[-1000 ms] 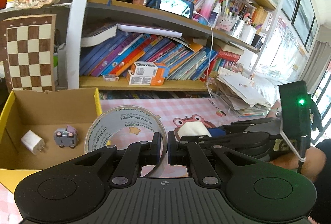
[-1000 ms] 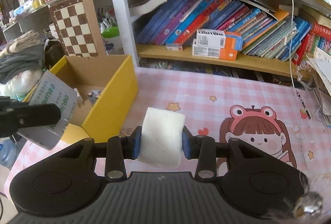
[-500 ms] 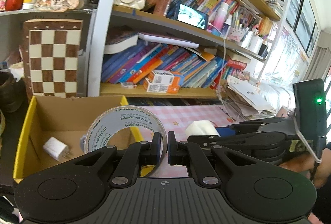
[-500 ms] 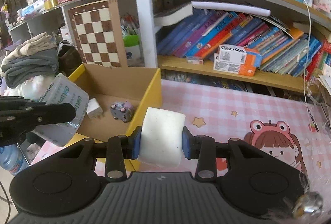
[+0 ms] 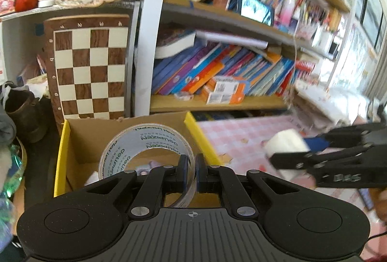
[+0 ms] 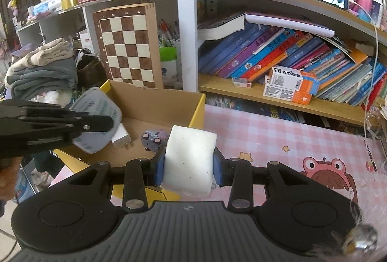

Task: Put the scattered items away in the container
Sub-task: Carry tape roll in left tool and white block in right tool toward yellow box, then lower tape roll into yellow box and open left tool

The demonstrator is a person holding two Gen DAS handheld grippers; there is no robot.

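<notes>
While the left tool [image 5: 190,171] pinches the tape roll's [image 5: 147,143] rim above the yellow box [image 5: 61,158], the right tool [image 6: 189,166] clamps a white sponge block [image 6: 189,160] beside the box's wall over the counter [image 6: 278,138].

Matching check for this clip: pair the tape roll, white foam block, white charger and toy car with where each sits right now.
Things:
1. tape roll
2. white foam block
3. white charger
4. toy car

Places:
A. on the box floor, next to the foam block
B. in the right gripper
C. in the left gripper
D. on the box floor, by the tape

Pairs: 1-C, 2-B, 3-D, 4-A
</notes>
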